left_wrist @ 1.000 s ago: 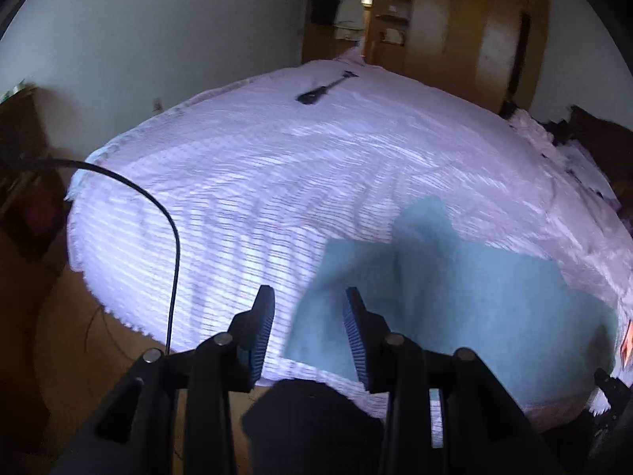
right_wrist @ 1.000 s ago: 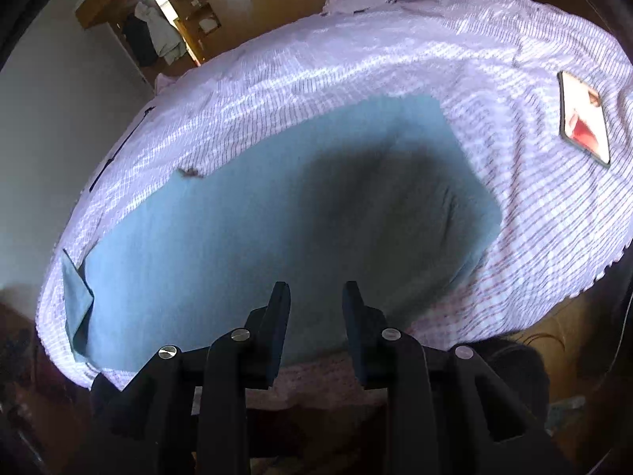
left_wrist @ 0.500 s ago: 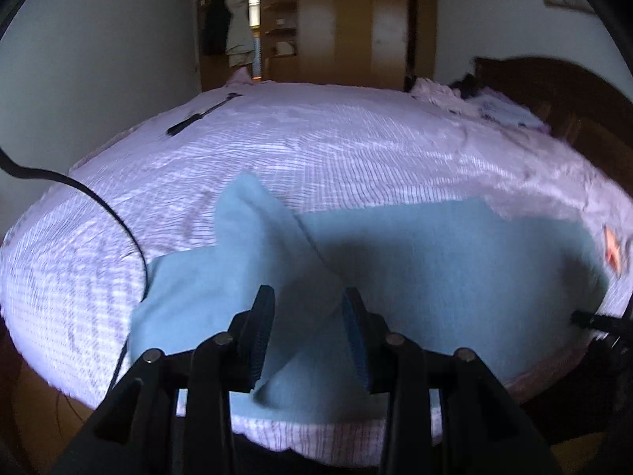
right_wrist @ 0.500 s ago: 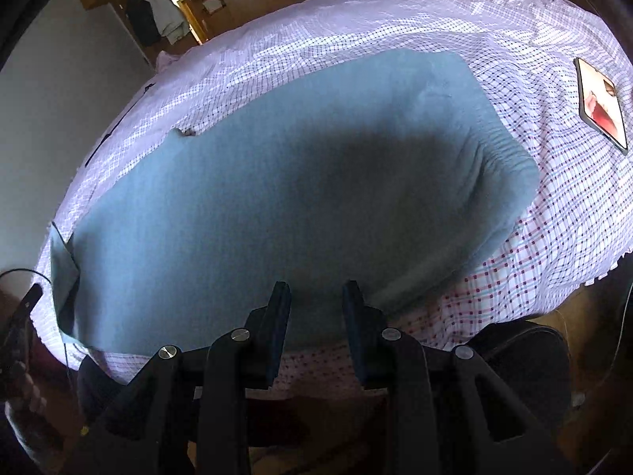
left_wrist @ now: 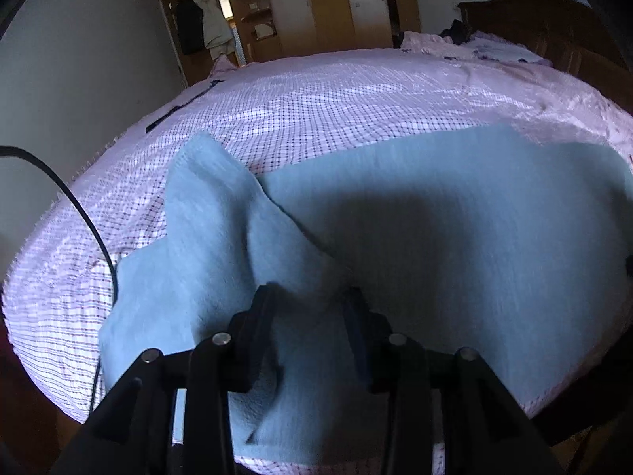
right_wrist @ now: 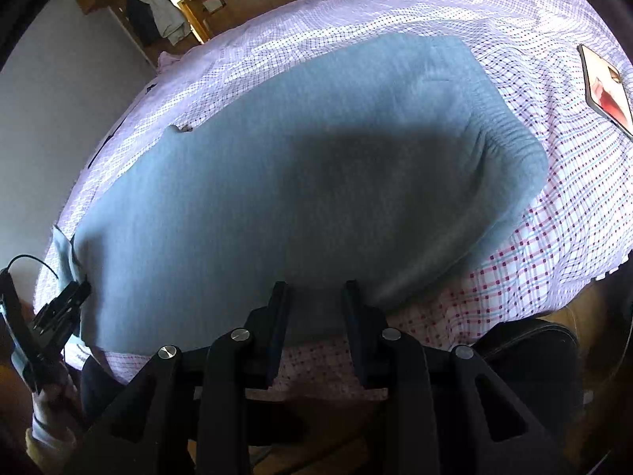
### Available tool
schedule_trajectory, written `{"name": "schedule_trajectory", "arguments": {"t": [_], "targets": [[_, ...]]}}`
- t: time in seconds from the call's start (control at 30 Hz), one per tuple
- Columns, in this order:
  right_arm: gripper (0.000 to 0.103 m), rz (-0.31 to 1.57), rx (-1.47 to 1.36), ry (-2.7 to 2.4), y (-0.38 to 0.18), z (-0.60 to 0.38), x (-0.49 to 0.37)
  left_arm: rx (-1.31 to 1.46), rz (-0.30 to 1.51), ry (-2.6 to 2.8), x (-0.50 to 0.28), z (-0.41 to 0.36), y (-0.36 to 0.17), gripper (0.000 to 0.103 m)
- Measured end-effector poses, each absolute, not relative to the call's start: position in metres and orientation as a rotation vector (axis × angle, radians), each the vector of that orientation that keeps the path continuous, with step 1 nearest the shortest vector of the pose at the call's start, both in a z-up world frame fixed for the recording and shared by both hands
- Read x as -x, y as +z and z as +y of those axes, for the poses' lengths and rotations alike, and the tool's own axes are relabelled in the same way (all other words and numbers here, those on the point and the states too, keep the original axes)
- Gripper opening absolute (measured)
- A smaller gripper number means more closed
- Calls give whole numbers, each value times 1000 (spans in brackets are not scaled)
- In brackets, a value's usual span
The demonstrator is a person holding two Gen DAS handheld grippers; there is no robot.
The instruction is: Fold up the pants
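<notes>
Light blue pants (left_wrist: 455, 237) lie spread across the near side of a bed (left_wrist: 356, 91) covered in a pink and white checked sheet. In the left wrist view, the left gripper (left_wrist: 310, 297) sits low over the near left end of the pants, where a raised fold of blue cloth bunches between its two fingers; the jaws have just been closing in on that fold. In the right wrist view, the right gripper (right_wrist: 316, 289) hangs at the near edge of the pants with its jaws narrowly apart, and whether they pinch the cloth cannot be told. A phone (right_wrist: 605, 87) rests on the sheet at the far right. A wooden wardrobe (left_wrist: 316, 8) stands beyond the bed
</notes>
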State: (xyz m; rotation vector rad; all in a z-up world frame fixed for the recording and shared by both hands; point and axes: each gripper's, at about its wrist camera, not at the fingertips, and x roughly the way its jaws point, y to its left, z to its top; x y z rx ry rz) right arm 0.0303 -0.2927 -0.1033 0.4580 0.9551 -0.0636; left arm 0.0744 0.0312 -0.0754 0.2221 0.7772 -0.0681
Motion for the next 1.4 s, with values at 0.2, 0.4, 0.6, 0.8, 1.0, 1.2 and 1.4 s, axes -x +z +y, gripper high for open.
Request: {"name": "schedule_trajectory", "arguments": {"t": [0.2,0.4,0.6,0.8,1.0,1.2,1.4], "targets": [[20,955,-460,-61,-103,-293,-30,-86,758,-51,-69,64,-53,4],[20,952,-466,-63,-99,-294,-27,11,693,74,-36,125,-13,4],[20,952,-448,-60,-95,-290,-28,152,747,161,-15,186,-23,4],[20,960,-417,-46,-89,-279,-29,205,793,142,-17,199,-47,5],[20,973,-376,-36,-87,-267,-31,238,839,145,-22,203,-60,4],[20,975,-362,-25,-87,-261,-36,189,843,151,-10,206,-56,2],[20,979,-343,-17,-91,-259,-36,105,947,249,-24,207,-93,2]]}}
